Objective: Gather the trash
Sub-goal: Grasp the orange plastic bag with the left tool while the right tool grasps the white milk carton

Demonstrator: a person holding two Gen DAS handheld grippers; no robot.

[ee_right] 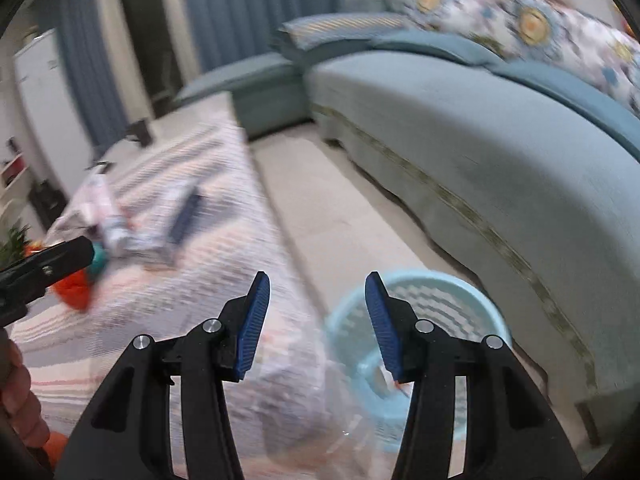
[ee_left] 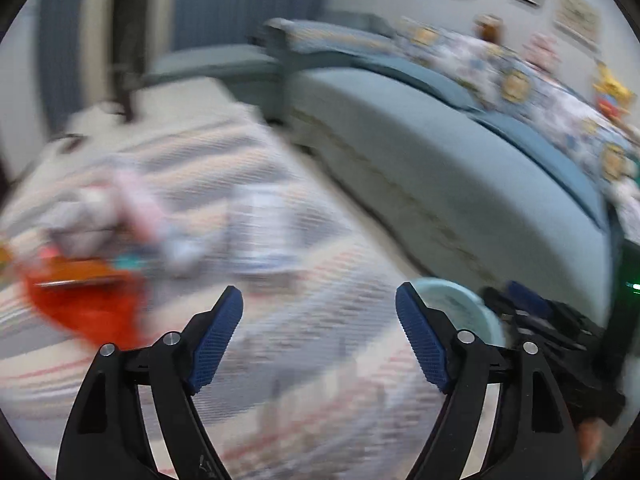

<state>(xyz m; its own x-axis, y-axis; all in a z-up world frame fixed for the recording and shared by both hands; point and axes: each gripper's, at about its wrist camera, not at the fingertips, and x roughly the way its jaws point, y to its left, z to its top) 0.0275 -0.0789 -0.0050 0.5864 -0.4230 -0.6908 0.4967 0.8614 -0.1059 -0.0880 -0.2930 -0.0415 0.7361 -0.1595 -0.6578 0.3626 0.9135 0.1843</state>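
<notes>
While both views are blurred, you seem to be between pickups: the left claw (ee_left: 319,340) gapes wide and empty, the right claw (ee_right: 316,326) likewise, over the striped bench (ee_left: 304,360). The trash (ee_left: 80,300) lies far left on it; the bin (ee_right: 416,344) sits near right. Next, steady up and reach left.

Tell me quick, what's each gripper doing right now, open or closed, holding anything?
Left gripper: open, nothing between its fingers, over the striped cloth.
Right gripper: open, holding nothing, above the light blue basket.
</notes>
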